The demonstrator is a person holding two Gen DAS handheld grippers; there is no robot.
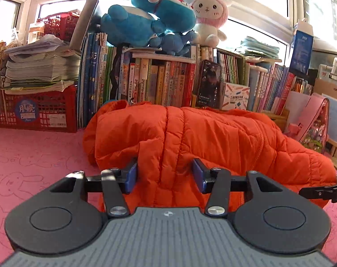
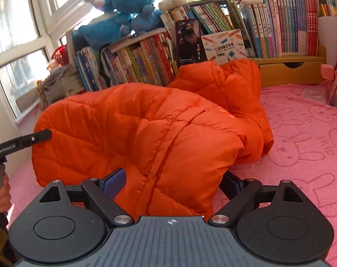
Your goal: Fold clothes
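Spread left gripper (image 1: 165, 176) and right gripper (image 2: 171, 183) straddle the puffy quilted orange down jacket (image 1: 190, 138), bunched toward 12 o'clock; closing on its near hem is called for.

A pink mat (image 2: 302, 133) with rabbit drawings covers the surface; the orange puffy jacket (image 2: 135, 129) lies crumpled on it.

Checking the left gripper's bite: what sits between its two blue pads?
A ridge of the orange jacket sits between the left gripper pads, in the left wrist view.
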